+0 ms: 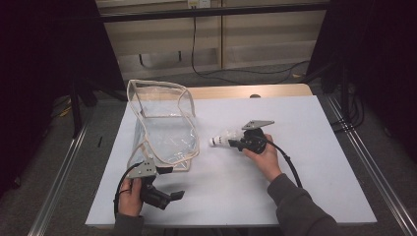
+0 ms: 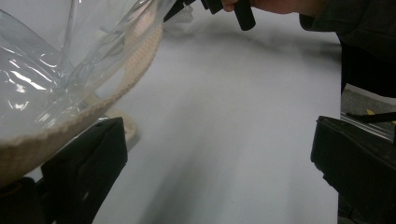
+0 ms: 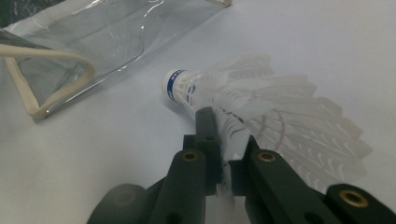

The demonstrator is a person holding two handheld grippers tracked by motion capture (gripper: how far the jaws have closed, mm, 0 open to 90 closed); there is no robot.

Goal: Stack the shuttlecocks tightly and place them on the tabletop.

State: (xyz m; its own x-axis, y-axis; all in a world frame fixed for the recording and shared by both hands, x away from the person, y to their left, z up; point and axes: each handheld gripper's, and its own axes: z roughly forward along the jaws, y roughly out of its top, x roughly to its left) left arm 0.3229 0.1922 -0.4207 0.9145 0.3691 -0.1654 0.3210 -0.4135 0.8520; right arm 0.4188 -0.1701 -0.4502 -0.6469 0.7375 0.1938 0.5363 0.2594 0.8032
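Observation:
A white feathered shuttlecock (image 1: 220,139) with a blue-banded cork lies on the white table cover, cork toward the bag. My right gripper (image 1: 232,144) is shut on its feather skirt. In the right gripper view the jaws (image 3: 226,135) pinch a feather of the shuttlecock (image 3: 261,100). A clear plastic bag (image 1: 164,123) with cream trim stands open left of centre. My left gripper (image 1: 173,183) is open at the bag's near corner. In the left gripper view the bag's trim (image 2: 70,116) drapes over the left jaw, and nothing sits between the wide jaws.
The white cover (image 1: 295,167) spreads over a wooden table (image 1: 236,91). Metal rails (image 1: 366,167) run along both sides. Cables (image 1: 255,71) lie on the floor behind. The bag (image 3: 93,42) lies a short way ahead of the shuttlecock.

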